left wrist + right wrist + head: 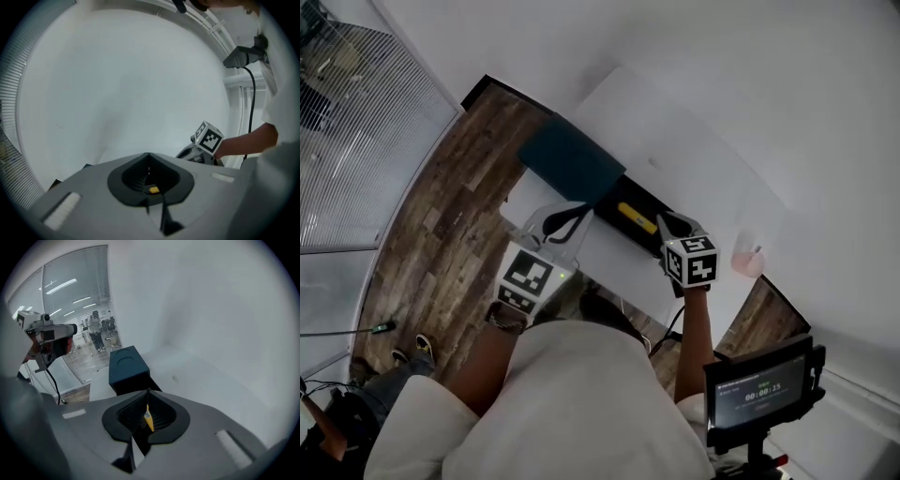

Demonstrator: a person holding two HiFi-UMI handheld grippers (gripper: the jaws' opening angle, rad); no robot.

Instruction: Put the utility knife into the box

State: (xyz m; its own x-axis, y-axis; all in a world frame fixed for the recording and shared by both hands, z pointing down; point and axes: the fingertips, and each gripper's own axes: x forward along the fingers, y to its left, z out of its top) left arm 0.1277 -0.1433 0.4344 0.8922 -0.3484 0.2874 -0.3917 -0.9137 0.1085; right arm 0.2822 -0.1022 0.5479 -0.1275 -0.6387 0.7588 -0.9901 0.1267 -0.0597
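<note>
worktop [712, 159]: white, against a white wall; wooden floor beside it.
right gripper [148, 394]: jaws drawn together, gripping nothing; the yellow sliver in their slit is probably the knife below.
utility knife [636, 217]: lying in the black box [612, 192].
left gripper [149, 157]: closed, empty, just beside the box.
step: probably closing the blue lid [572, 159]; push squarely, clear of the blade.
around: pink object [748, 261] nearby, not in the way.

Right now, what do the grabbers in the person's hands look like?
Both the left gripper and right gripper are grey, with black ribbed pads inside the jaws and a white cube of black square markers. The person wears a pale short-sleeved top.
</note>
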